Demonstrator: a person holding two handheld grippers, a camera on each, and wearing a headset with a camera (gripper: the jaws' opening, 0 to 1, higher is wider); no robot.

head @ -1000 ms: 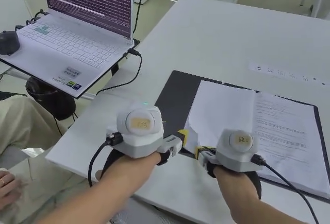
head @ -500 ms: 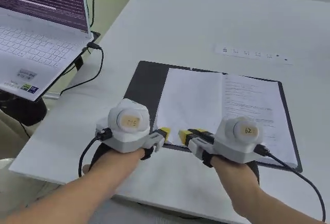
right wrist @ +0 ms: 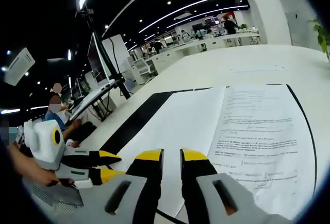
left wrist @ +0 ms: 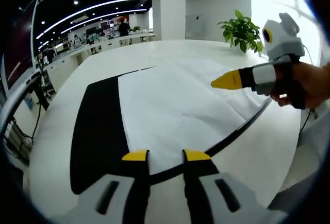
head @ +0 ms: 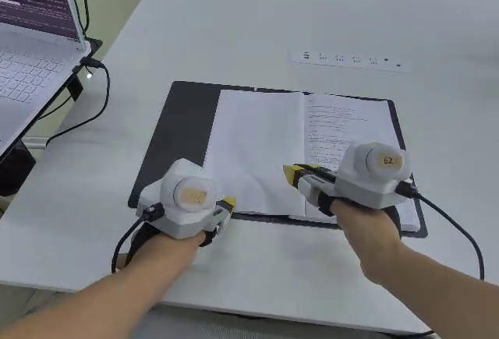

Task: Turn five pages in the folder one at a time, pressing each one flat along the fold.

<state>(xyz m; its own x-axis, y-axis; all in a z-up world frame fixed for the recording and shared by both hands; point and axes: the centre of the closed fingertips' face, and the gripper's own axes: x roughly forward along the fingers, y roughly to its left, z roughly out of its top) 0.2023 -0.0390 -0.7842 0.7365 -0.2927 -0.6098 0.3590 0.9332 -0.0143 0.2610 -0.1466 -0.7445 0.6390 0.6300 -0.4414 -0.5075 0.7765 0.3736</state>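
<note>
white table (head: 257,12), open folder (head: 168,144) near front edge; l gripper (head: 227,202) jaws slightly apart at folder's edge, r gripper (head: 291,171) jaws closed, empty, over page (head: 257,136).

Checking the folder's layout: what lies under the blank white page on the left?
The black folder cover lies under the blank page, showing as a strip along its left edge. Whether other pages lie beneath is covered.

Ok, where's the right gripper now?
Head view: the right gripper is over the open folder's near part by the fold, the left gripper to its left at the near edge.
</note>
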